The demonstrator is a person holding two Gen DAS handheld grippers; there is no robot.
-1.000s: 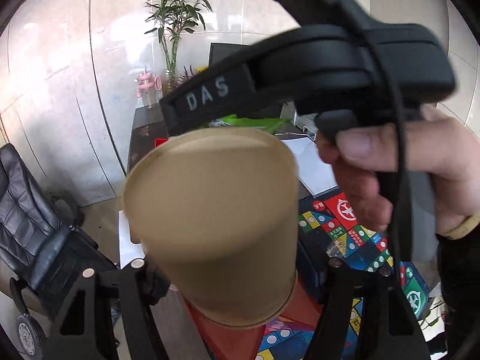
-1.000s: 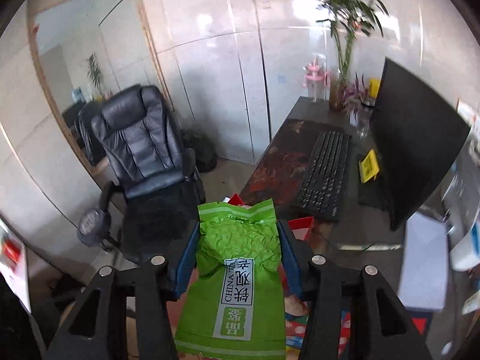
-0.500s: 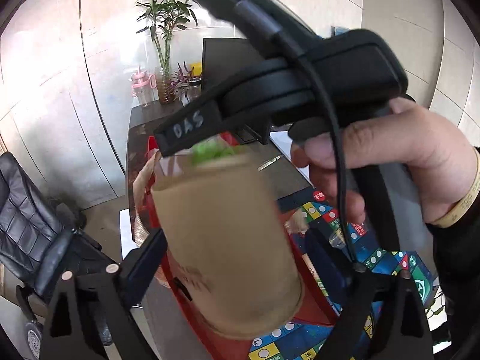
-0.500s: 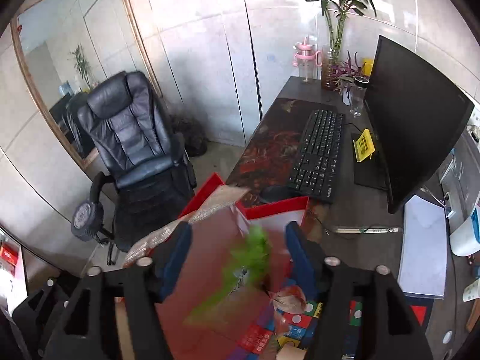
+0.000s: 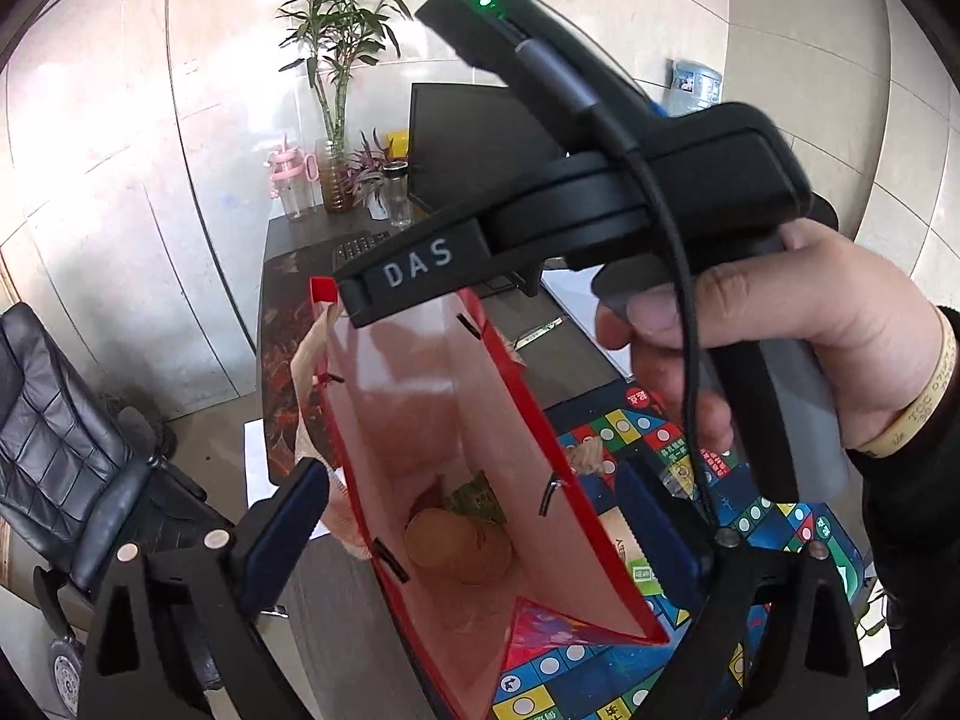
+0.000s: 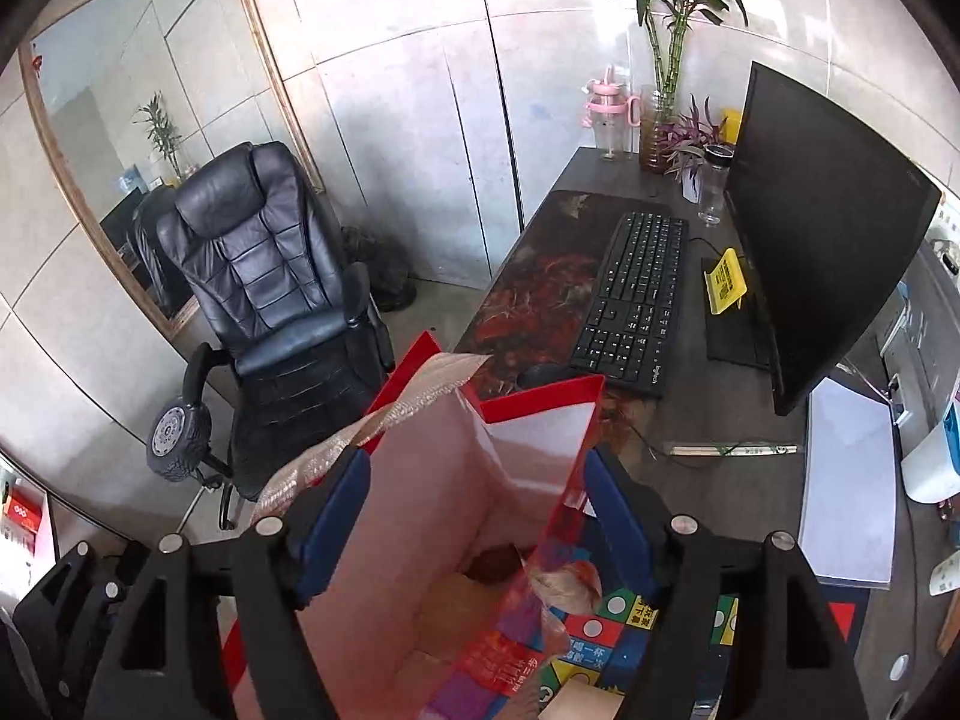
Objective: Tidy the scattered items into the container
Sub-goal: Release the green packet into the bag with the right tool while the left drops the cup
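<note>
A red gift bag [image 5: 420, 396] stands open on the desk. A brown paper cup [image 5: 456, 546] and a green tea packet [image 5: 474, 501] lie at its bottom. My left gripper [image 5: 474, 513] hovers over the bag's mouth. Its jaws are opening, with nothing pressed between the pads. A hand [image 5: 780, 348] holds my right gripper above the bag's far end; one of its fingers [image 5: 414, 276] crosses the rim. In the right wrist view my right gripper [image 6: 477, 519] straddles the bag [image 6: 528, 420]. These jaws are opening too, and the pads grip nothing.
A colourful board-game mat [image 5: 648, 438] lies beside the bag. Behind it are a black keyboard [image 6: 636, 294], a monitor [image 6: 822, 222], bottles and a bamboo plant [image 6: 666, 90]. White papers [image 6: 846, 480] lie to the right. A black office chair [image 6: 270, 276] stands left of the desk.
The left jaws spread and let go of the brown cup, which dropped into the bag. The right jaws spread and released the green packet, which also fell inside.
</note>
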